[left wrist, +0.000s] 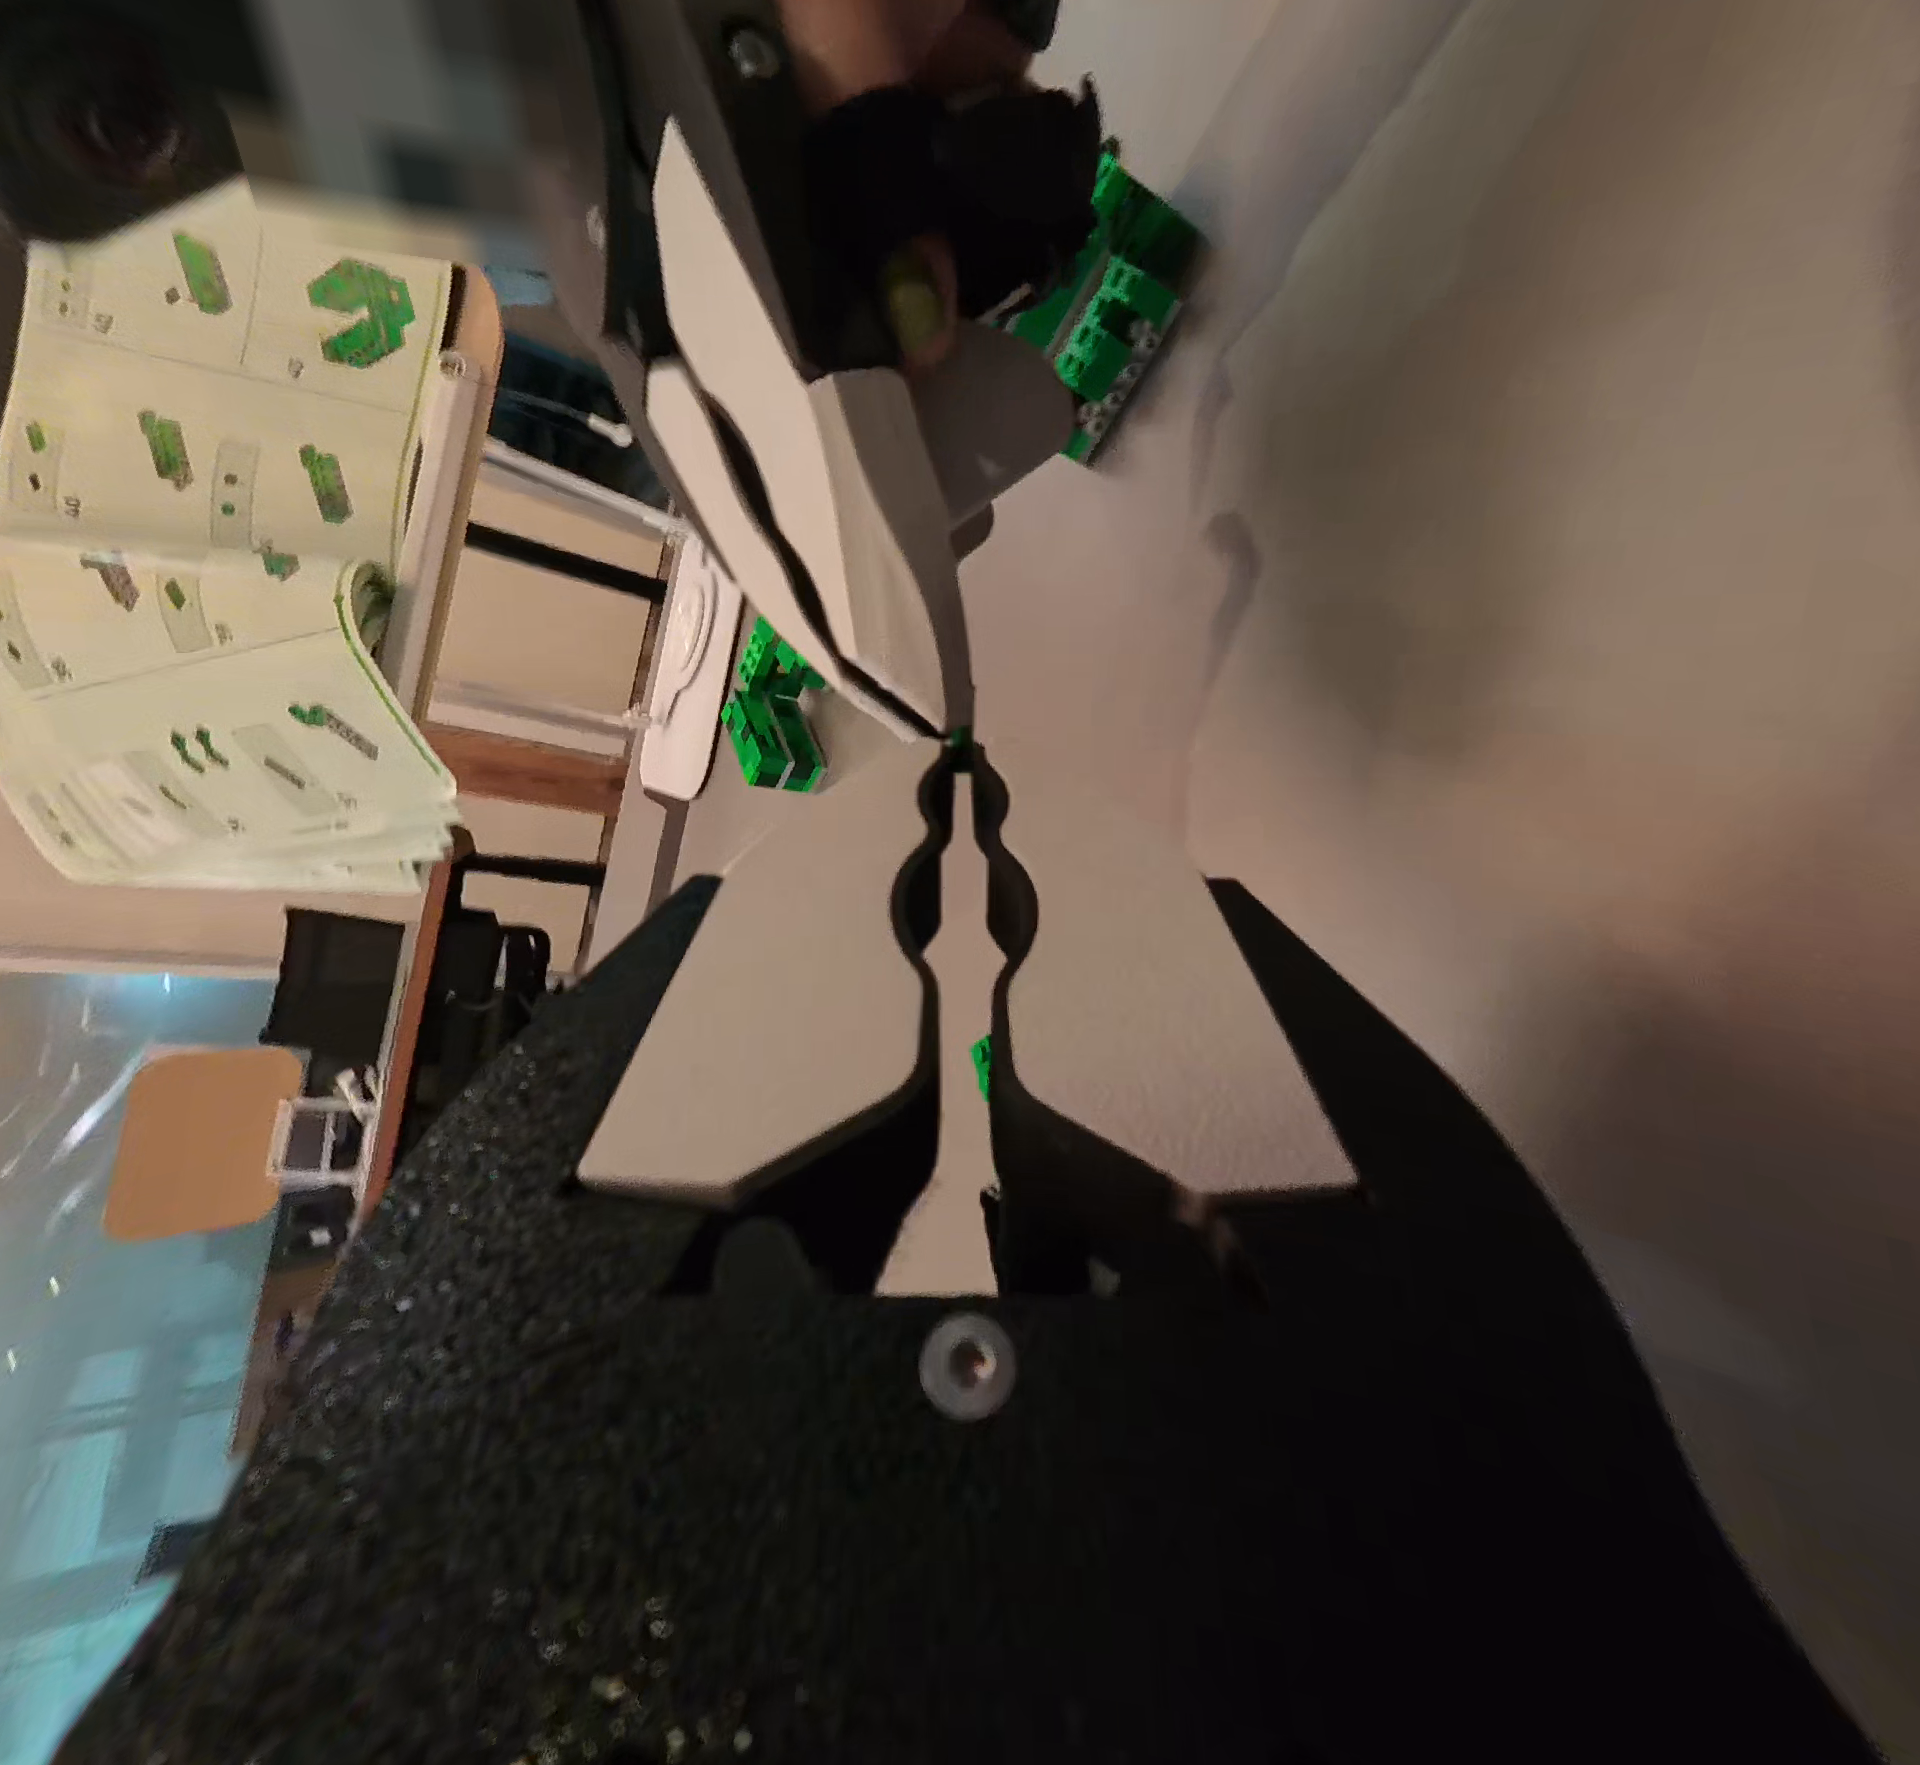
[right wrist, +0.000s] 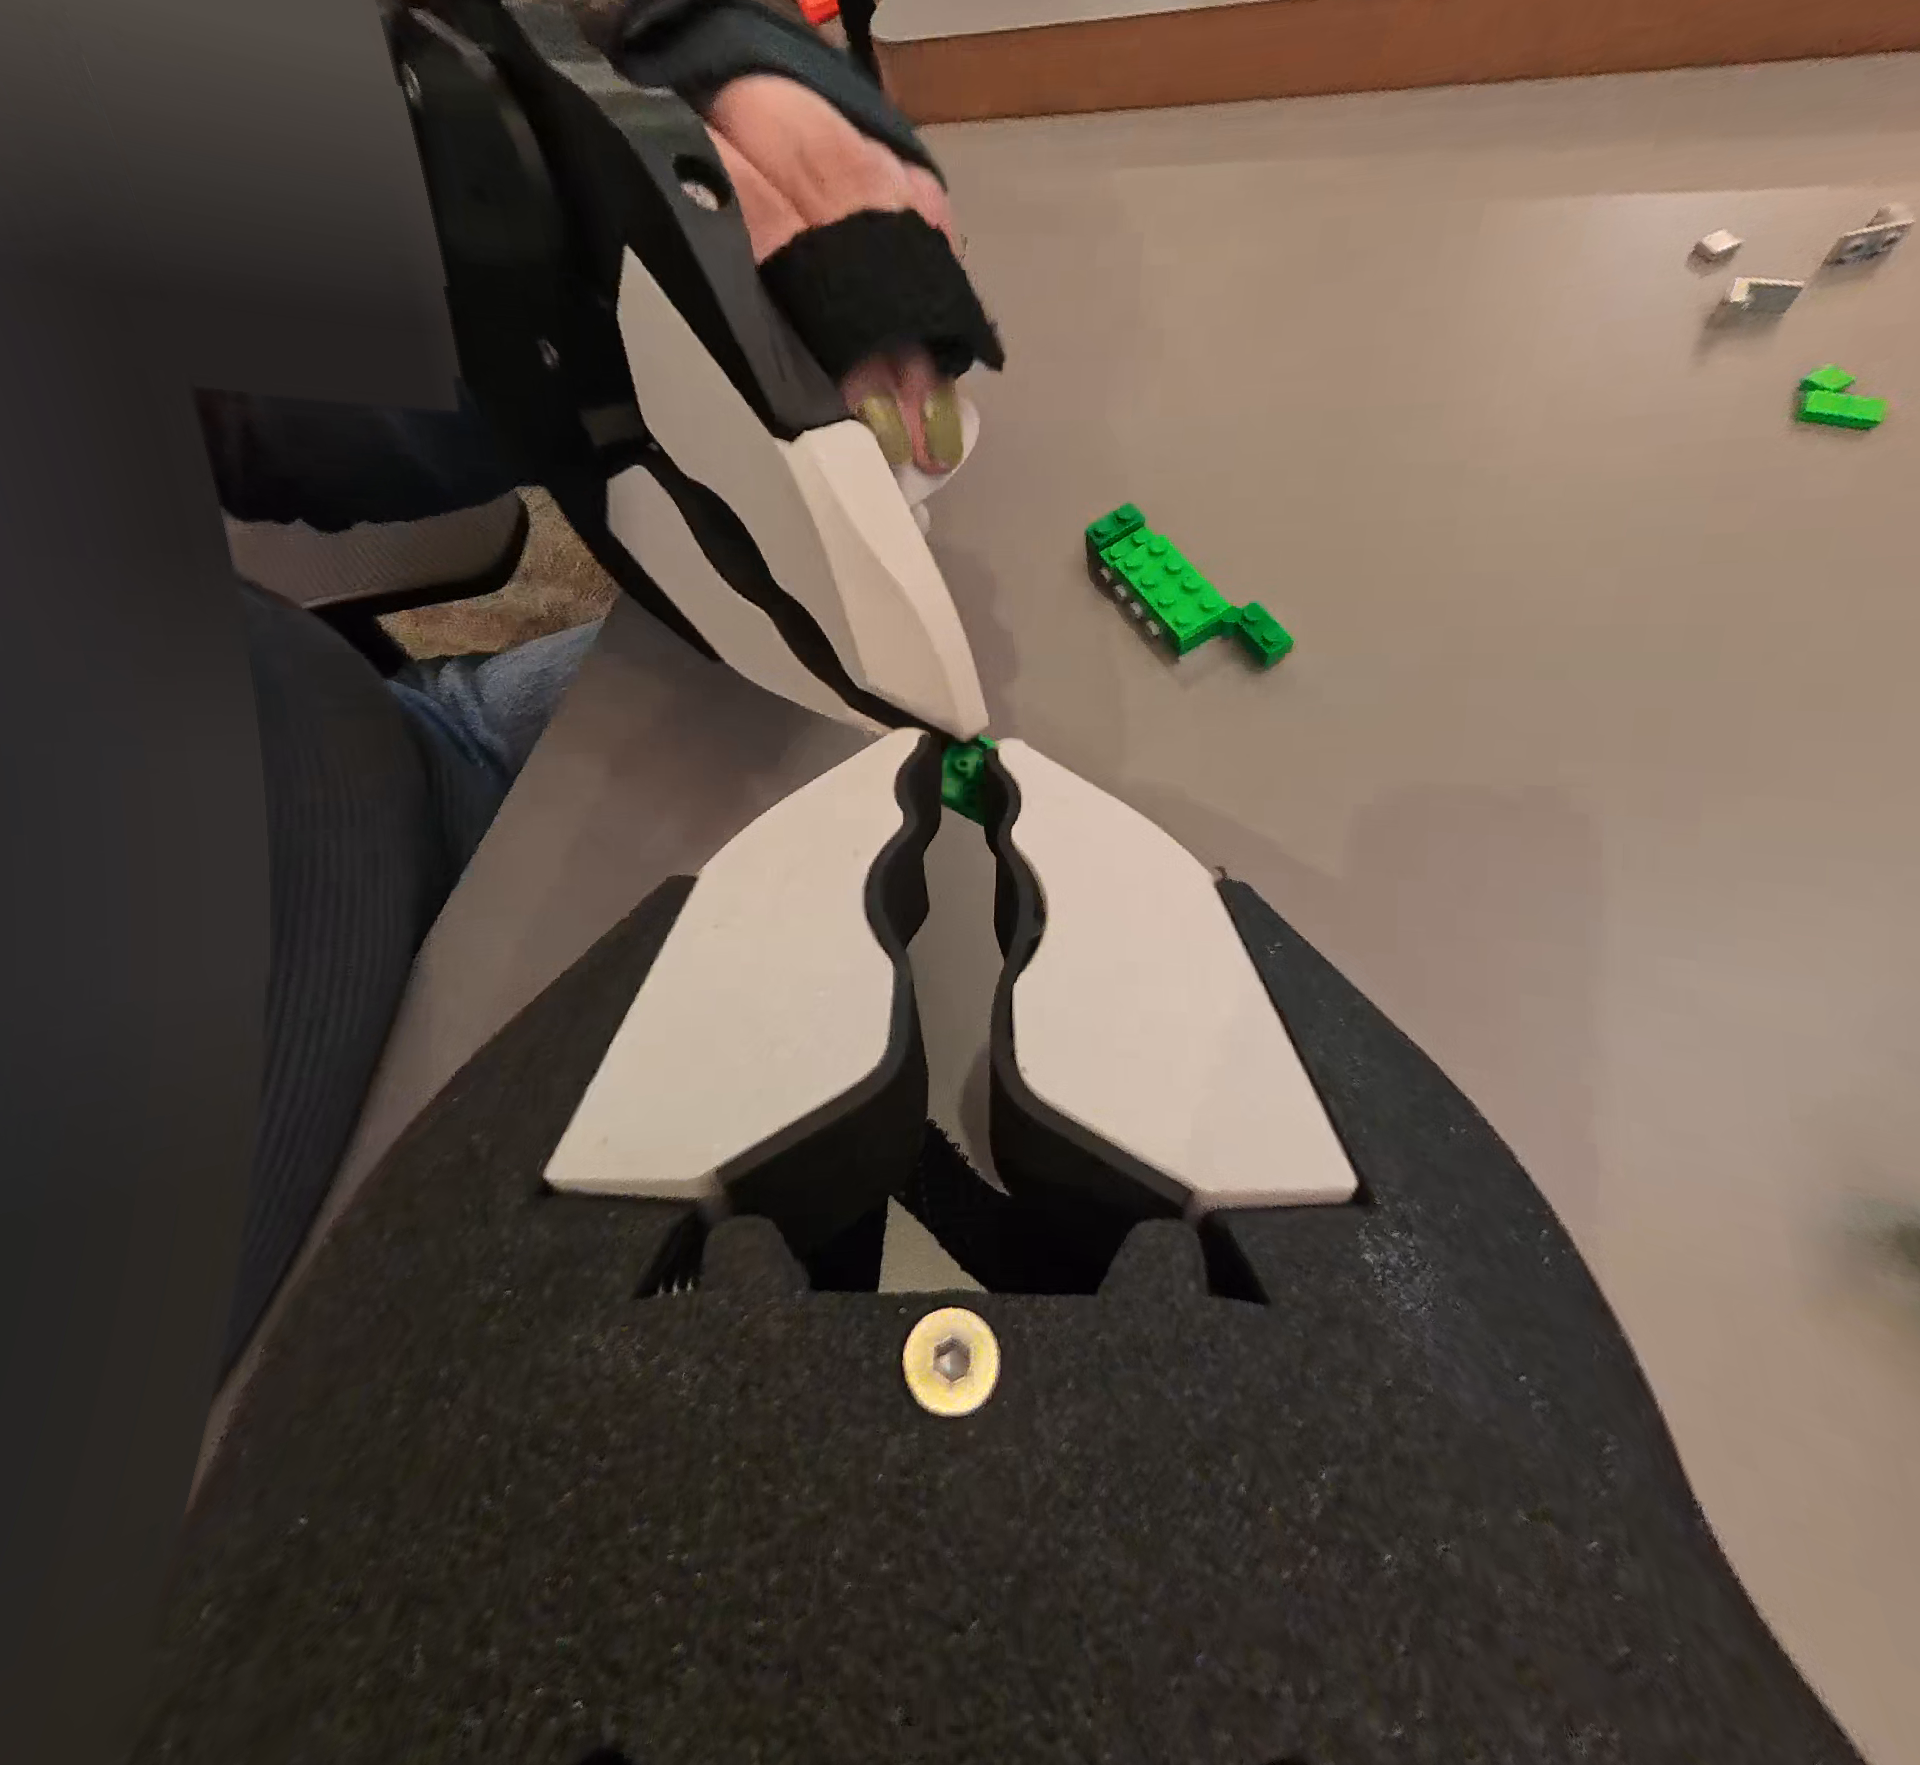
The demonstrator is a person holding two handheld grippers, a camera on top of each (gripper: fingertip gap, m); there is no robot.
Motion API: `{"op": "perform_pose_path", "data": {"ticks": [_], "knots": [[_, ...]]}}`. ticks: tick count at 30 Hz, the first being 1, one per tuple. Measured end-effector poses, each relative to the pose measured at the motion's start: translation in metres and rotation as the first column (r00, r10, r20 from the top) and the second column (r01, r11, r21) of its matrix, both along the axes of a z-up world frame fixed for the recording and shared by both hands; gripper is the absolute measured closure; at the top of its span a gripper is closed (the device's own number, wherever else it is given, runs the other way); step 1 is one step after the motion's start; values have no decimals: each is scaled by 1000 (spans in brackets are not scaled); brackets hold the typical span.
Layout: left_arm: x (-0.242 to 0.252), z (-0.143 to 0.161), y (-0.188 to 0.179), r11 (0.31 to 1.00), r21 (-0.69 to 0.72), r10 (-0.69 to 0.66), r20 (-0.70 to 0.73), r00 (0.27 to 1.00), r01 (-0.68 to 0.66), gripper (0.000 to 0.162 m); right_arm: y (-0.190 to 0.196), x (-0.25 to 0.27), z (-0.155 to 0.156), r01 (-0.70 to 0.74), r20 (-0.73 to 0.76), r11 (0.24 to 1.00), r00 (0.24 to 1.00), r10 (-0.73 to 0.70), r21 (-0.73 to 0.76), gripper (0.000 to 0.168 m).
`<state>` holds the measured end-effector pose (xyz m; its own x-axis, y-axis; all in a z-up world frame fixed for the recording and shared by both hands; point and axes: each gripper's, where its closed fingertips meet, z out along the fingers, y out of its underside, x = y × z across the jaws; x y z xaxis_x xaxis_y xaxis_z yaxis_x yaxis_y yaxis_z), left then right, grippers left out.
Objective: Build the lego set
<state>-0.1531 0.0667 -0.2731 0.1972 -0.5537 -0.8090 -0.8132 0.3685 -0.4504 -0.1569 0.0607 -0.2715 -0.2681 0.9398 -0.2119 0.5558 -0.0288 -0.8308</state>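
Green brick [right wrist: 964, 777] clamped in the right gripper [right wrist: 961, 759], met tip to tip by the closed left gripper [left wrist: 956, 759].
One sub-assembly [right wrist: 1179, 595] is finished; loose pieces [right wrist: 1834, 401] lie unused, so much is judged left.

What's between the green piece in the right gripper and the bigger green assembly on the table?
Nothing visible. The right gripper pinches the small green piece at its tips, the left gripper meeting it there. Bare table runs from there to the green assembly.
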Motion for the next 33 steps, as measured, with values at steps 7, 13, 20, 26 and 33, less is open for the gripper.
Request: {"op": "perform_pose_path", "data": {"ticks": [7,13,20,26,33], "knots": [[4,11,15,799,-598,318,512,798,65,160,27,5,38,149,-250,915,967,-54,376,144],[-3,48,29,671,-686,502,700,509,282,160,38,3,53,277,-315,672,947,-68,687,157],[-2,59,32,614,-678,556,735,388,404,160,44,1,60,337,-360,557,930,-73,759,159],[2,59,30,574,-682,567,731,380,454,160,42,2,58,306,-338,537,940,-41,786,158],[4,56,32,577,-667,549,744,381,472,160,45,6,55,299,-318,546,946,-63,783,161]]}}
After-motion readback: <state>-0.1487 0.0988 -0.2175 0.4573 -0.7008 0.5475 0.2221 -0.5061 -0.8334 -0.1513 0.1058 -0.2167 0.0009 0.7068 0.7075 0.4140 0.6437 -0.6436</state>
